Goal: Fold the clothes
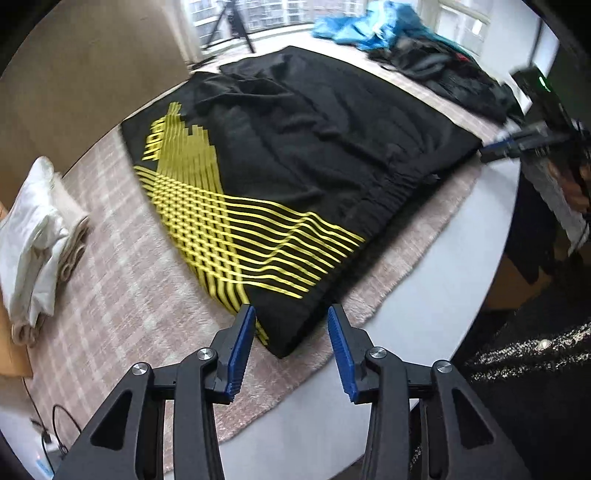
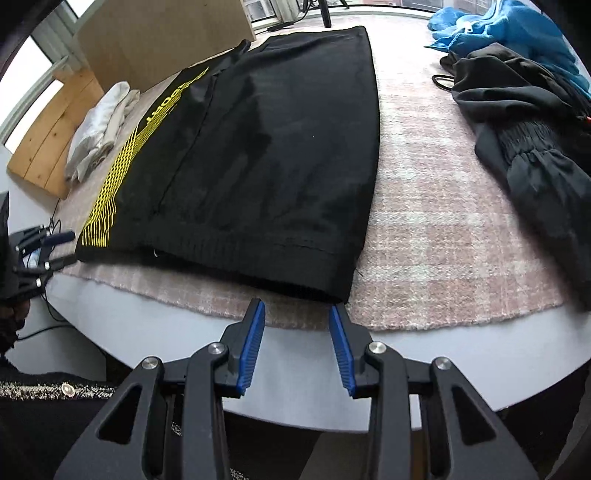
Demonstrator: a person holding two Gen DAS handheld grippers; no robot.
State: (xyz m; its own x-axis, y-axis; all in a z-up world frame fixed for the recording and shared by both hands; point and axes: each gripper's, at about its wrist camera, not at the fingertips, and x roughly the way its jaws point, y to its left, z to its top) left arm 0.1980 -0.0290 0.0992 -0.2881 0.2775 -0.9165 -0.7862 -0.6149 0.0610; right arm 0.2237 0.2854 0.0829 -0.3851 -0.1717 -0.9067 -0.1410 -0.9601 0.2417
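Black shorts with a yellow striped print (image 1: 295,177) lie flat on a pink checked mat (image 1: 122,295); they also show in the right wrist view (image 2: 266,147). My left gripper (image 1: 291,314) is open, its fingertips at the shorts' near corner by the yellow print. My right gripper (image 2: 297,306) is open just in front of the waistband's right corner, over the mat edge. Each gripper shows in the other's view, the right one (image 1: 517,144) at the far waistband corner, the left one (image 2: 44,247) at the left.
A folded white garment (image 1: 37,240) lies at the mat's left side. A pile of black clothes (image 2: 524,140) and a blue garment (image 2: 509,26) lie to the right. The mat sits on a round white table (image 2: 443,354). A wooden board (image 2: 48,133) and cables stand left.
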